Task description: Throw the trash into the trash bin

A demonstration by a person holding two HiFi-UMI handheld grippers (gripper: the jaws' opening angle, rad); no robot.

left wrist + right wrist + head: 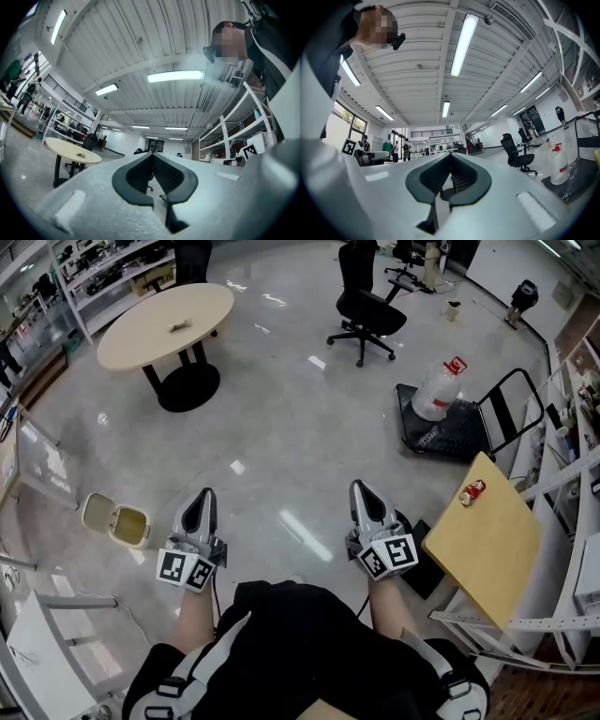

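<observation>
Person on a glossy office floor, holding a gripper in each hand, with neither gripper holding anything.

The left gripper (200, 498) and right gripper (366, 488) point ahead, side by side. Each has its fingers (133, 180) pressed together with nothing between them. The trash, a small red can (472, 491), sits on a wooden tabletop (487, 545) to the right of the right gripper. The trash bin (117, 521), with its lid open, stands on the floor (281, 437) to the left of the left gripper. A round table (164, 324) and a black office chair (367, 310) stand farther off.

Glossy pale grey floor (281, 427); round beige table (164, 324) at eleven o'clock, black swivel office chair (367, 310) at one o'clock.
</observation>
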